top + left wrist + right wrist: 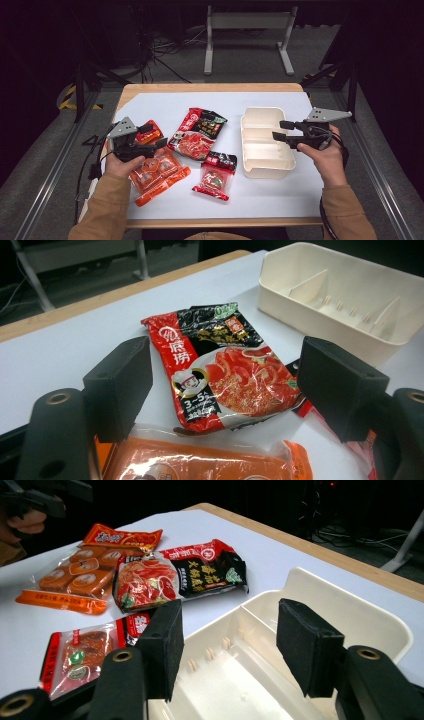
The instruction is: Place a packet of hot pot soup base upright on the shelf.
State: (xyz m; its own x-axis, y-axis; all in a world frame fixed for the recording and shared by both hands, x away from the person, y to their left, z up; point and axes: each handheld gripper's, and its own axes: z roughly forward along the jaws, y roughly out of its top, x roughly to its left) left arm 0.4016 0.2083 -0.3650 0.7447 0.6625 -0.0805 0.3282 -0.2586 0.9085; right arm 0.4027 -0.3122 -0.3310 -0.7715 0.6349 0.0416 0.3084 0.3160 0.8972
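Both grippers hover with jaws apart and nothing between them. Nearest the person, the left gripper (150,140) sits at the table's left side, held in the left hand (121,165), its parted jaws pointing toward the middle of the white table (160,102). Just under it, by that hand, lies an orange pack of round pieces (156,174) in clear wrap — its top edge shows at the bottom of the left gripper view (200,462). A small orange-red sachet (149,132) lies just beyond the left gripper, close to the jaws.

Toward the near middle of the table lies a small red-and-black pouch (216,175), well apart from either gripper; in the right gripper view it sits at lower left, partly behind the left jaw (82,650).

Farther in, the large red-and-black noodle packet (196,132) lies flat at the table's centre, tilted on a diagonal. In the left gripper view it rests straight ahead between the two open jaws (222,367), untouched — the jaws stand clear above the table on either side of it.

On the right, the right gripper (281,130) is held in the right hand (325,155) over the near-right part of the cream divided tray (260,170), jaws released and empty. The right gripper view looks down into the tray's compartments (240,680), the pads standing apart above a divider wall, touching nothing that I can see.

Beyond the table are a dark floor, cables and a grey frame stand (247,35).
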